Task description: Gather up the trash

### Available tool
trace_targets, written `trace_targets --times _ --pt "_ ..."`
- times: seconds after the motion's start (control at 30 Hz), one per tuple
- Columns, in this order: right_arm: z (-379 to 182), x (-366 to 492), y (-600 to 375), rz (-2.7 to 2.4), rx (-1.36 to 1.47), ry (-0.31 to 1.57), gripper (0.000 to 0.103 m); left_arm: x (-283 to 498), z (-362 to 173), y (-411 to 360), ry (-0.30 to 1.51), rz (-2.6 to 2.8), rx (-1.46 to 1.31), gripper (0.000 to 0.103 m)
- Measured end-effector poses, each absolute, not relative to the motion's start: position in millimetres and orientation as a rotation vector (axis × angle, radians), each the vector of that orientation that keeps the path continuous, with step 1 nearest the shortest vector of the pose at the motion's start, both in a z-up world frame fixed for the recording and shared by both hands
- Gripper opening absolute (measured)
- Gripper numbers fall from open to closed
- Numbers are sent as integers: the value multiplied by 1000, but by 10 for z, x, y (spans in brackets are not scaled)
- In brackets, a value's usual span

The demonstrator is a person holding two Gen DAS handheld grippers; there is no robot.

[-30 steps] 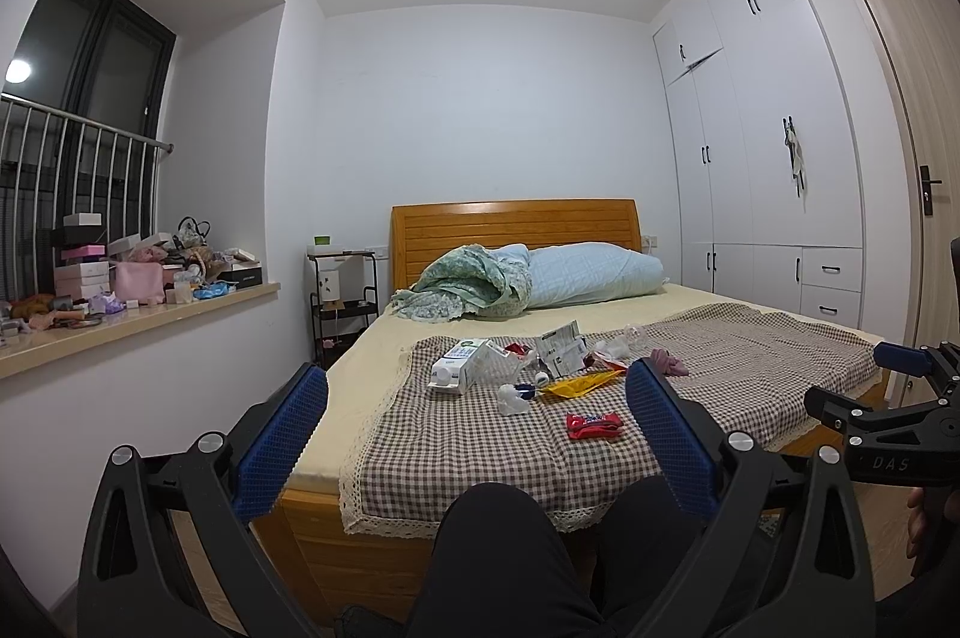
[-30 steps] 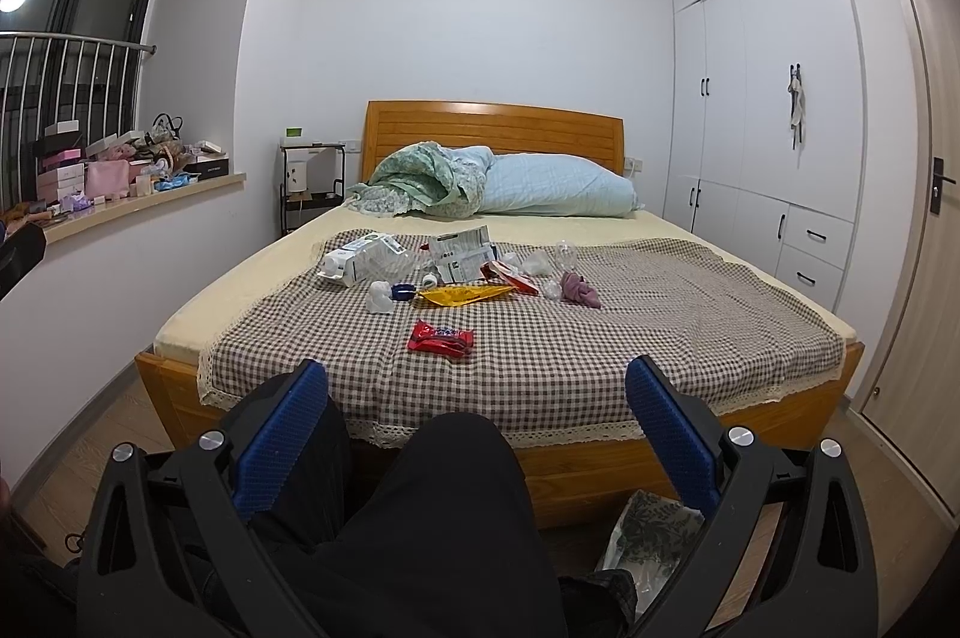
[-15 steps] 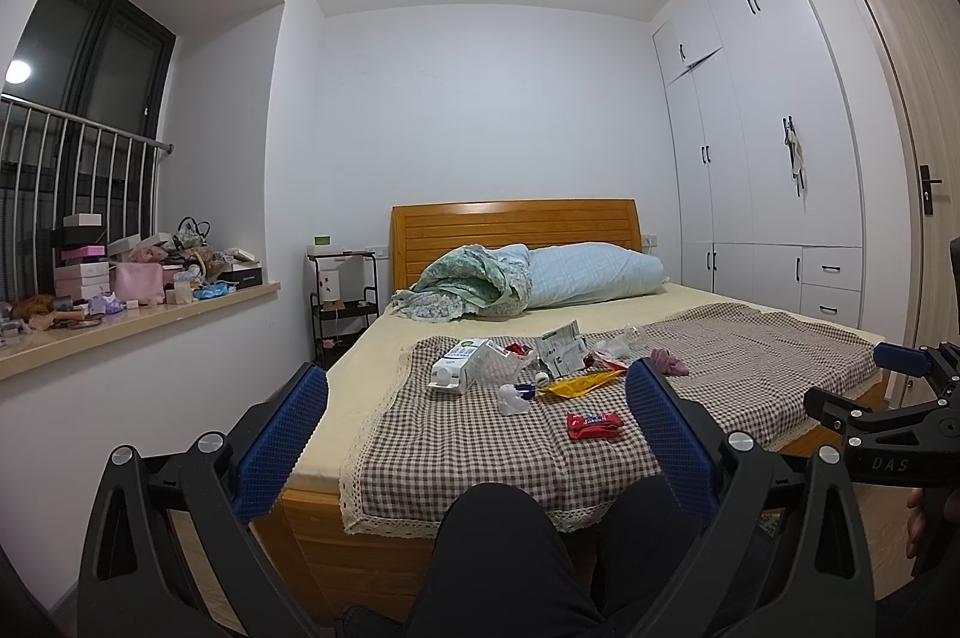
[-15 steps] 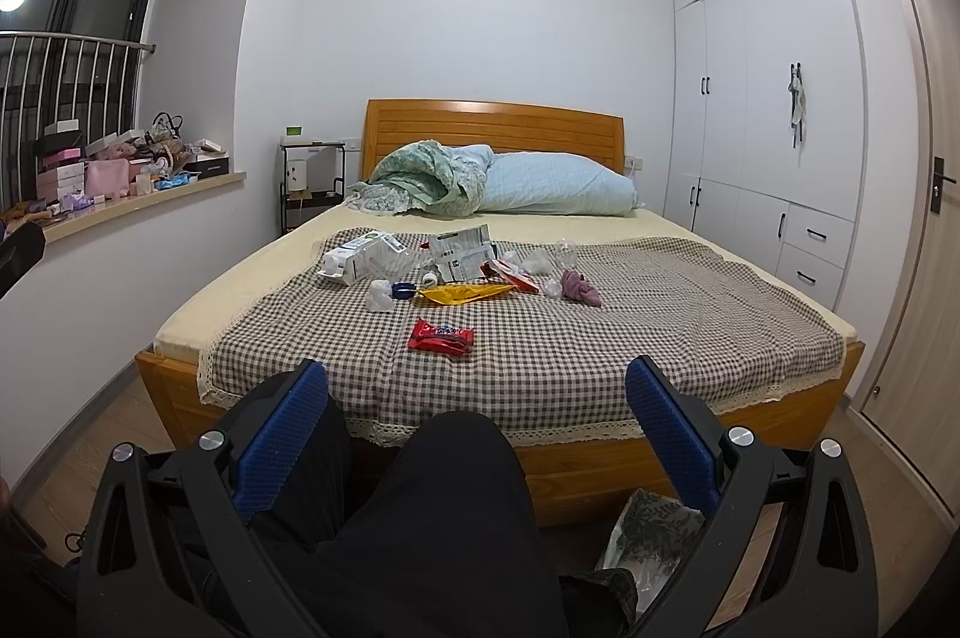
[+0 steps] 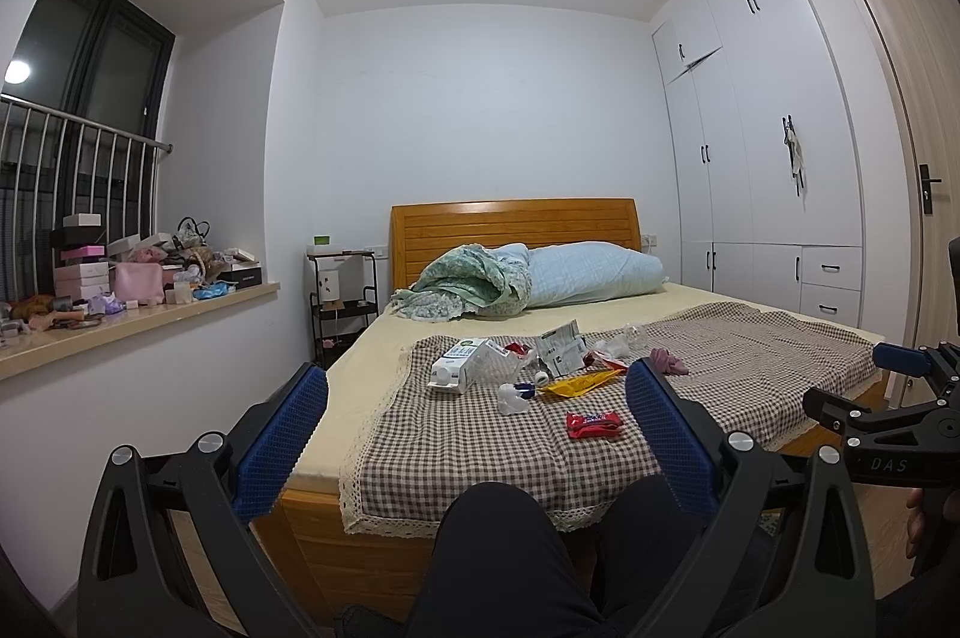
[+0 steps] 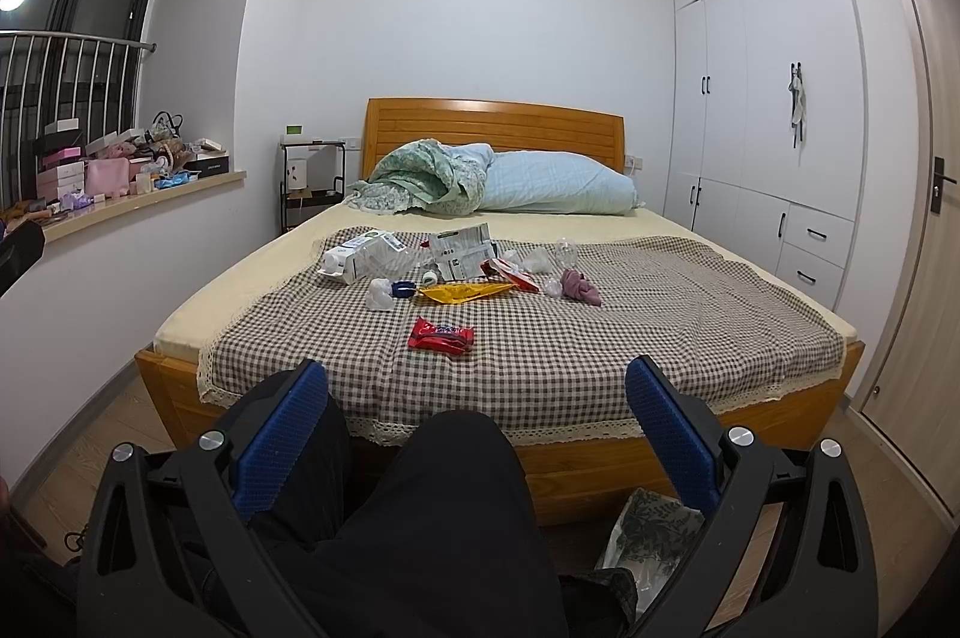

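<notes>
Nothing is changing across the last second: left gripper (image 5: pixel 477 416) and right gripper (image 6: pixel 477 416) are still hovering low in frame over black-trousered knees (image 6: pixel 432 506), jaws spread and empty. Beyond, at centre frame, a red crinkled snack wrapper (image 6: pixel 441 335) is lying nearest on the brown-checked cloth (image 6: pixel 630 332); a yellow foil packet (image 6: pixel 465 290) and white milk carton (image 6: pixel 354 257) are waiting farther back. Collecting is seemingly not yet starting.

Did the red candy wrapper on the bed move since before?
No. The red wrapper lies at the same spot on the checkered cloth, just in front of the yellow wrapper.
</notes>
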State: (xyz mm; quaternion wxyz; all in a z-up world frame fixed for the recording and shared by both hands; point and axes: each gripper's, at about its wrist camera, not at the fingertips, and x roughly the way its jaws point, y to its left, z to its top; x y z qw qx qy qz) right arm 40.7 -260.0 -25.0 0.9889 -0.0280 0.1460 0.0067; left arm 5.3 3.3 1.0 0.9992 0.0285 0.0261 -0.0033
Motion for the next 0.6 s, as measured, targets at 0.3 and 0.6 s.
trace_targets --times 0.3,0.6 --pt "-259 401 -2596 14 -56 297 95 74 -28 41 57 -8 56 96" --pt "-329 495 -2657 22 -11 336 95 201 -113 46 91 -11 55 96"
